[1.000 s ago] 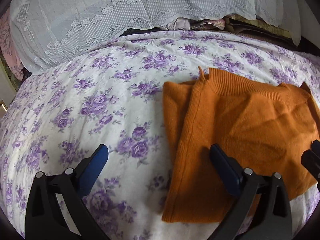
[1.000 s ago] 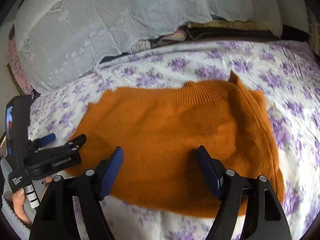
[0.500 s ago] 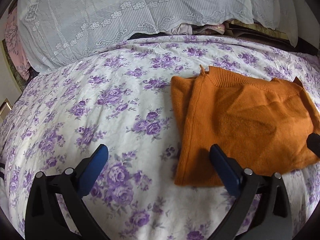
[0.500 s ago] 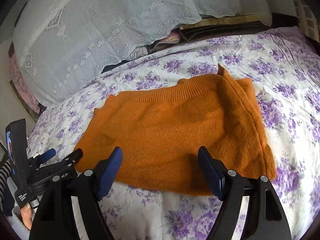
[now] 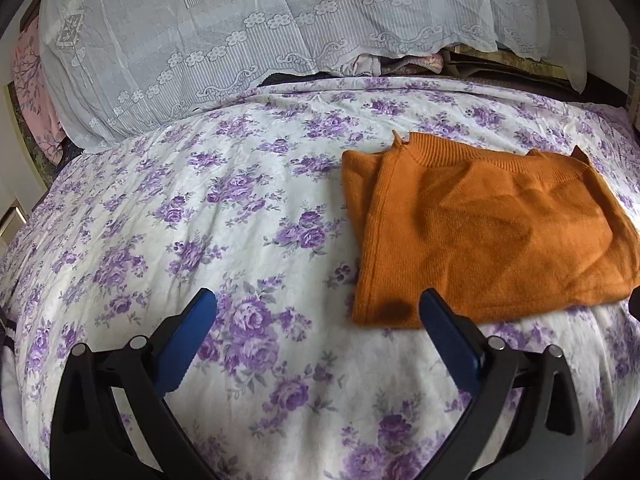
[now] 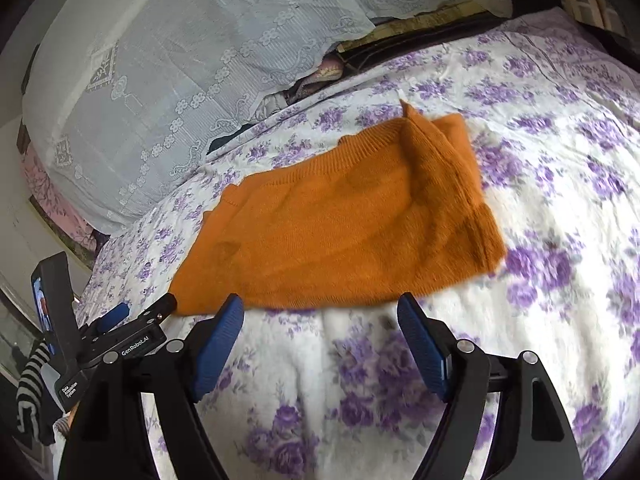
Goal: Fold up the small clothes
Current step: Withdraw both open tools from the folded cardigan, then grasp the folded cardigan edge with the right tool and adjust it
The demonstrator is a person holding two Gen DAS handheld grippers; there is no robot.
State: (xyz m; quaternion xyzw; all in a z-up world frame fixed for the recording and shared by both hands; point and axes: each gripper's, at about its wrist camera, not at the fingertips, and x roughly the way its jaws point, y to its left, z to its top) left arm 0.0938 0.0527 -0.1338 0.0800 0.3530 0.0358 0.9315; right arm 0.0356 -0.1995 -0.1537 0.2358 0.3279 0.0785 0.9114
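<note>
An orange knitted sweater (image 5: 480, 232) lies flat on the floral bedspread (image 5: 200, 208), folded into a rough rectangle with its ribbed edge toward the far side. It also shows in the right wrist view (image 6: 344, 220). My left gripper (image 5: 316, 332) is open and empty, hovering over the bed just near and left of the sweater's near-left corner. My right gripper (image 6: 320, 334) is open and empty, just short of the sweater's near edge. The left gripper also shows at the left of the right wrist view (image 6: 132, 316).
A white lace cloth (image 5: 240, 40) covers a pile at the head of the bed, with bundled clothes (image 5: 400, 66) showing under its edge. The purple-flowered bedspread (image 6: 560, 200) stretches to both sides of the sweater.
Both grippers have pulled back toward me and away from the sweater. The sweater now lies beyond their fingertips instead of between them.
</note>
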